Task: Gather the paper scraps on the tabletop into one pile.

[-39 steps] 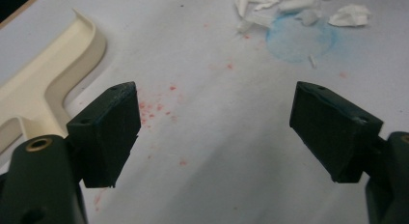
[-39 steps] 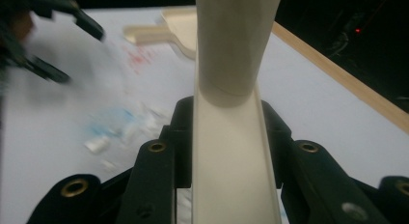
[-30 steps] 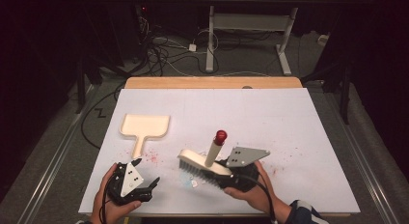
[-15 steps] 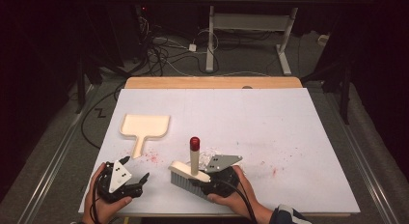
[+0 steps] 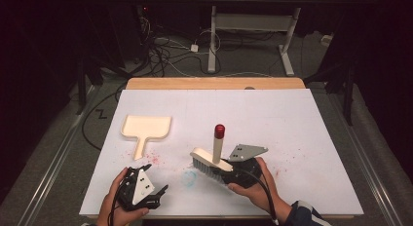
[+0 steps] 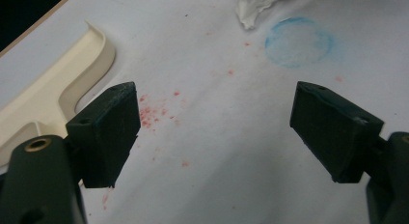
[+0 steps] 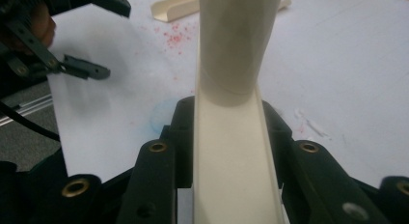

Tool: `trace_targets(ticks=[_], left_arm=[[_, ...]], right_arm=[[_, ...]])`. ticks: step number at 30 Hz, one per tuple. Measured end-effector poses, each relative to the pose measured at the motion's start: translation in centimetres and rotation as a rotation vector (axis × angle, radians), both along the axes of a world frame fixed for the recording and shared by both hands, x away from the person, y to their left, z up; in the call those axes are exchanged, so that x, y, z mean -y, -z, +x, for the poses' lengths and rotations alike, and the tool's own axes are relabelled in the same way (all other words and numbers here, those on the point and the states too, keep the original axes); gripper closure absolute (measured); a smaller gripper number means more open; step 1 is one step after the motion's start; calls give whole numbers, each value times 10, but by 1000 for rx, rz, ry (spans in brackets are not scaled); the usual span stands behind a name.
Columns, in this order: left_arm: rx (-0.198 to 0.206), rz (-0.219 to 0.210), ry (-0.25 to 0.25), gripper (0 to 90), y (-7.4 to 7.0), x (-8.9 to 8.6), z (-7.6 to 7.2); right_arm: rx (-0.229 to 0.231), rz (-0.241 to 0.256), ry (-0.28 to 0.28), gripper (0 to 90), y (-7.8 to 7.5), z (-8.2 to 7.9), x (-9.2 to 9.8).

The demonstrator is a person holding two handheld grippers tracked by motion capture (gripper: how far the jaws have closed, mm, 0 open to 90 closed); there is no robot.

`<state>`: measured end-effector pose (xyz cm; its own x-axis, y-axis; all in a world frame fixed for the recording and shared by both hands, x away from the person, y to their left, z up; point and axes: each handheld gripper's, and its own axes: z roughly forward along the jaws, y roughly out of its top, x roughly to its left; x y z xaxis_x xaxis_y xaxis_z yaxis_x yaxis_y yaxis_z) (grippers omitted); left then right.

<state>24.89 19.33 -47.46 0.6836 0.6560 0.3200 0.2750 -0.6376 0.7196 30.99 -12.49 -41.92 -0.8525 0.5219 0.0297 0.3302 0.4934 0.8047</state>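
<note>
A cream brush point(image 5: 210, 160) with a red-tipped handle point(image 5: 219, 131) stands bristles-down on the white table point(image 5: 302, 123). My right gripper point(image 5: 230, 170) is shut on the end of the brush's body point(image 7: 226, 151), and the handle point(image 7: 236, 35) rises in front of it. A cream dustpan point(image 5: 146, 128) lies flat at the left, its handle pointing toward the front. My left gripper point(image 5: 155, 179) sits near the front edge, open, with nothing between its jaws point(image 6: 215, 96). The dustpan's point(image 6: 58, 84) corner lies beside its left jaw. White bristles point(image 6: 255, 7) show at the top.
Red specks point(image 5: 153, 160) are scattered in front of the dustpan and more lie right of the brush point(image 5: 292, 153). A faint blue ring stain point(image 5: 190, 177) marks the table between the grippers. The table's front edge point(image 5: 219, 217) runs close under both hands.
The right gripper pulled the brush toward the front left, then pushed it back right and away; its handle now stands more upright. The left gripper shifted left, then back right.
</note>
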Motion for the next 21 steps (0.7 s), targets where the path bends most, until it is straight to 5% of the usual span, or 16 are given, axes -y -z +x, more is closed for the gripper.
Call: trace_targets(ticks=[11,16,21], left_arm=[[-7,34,10,171,2,2,-1],[-12,46,16,171,3,5,0],[-13,63,24,171,3,8,2]], right_arm=[[120,-20,-14,679,-30,-13,59],[157,-59,152,679,-27,-10,103],[177,-124,296,679,-12,5,117]])
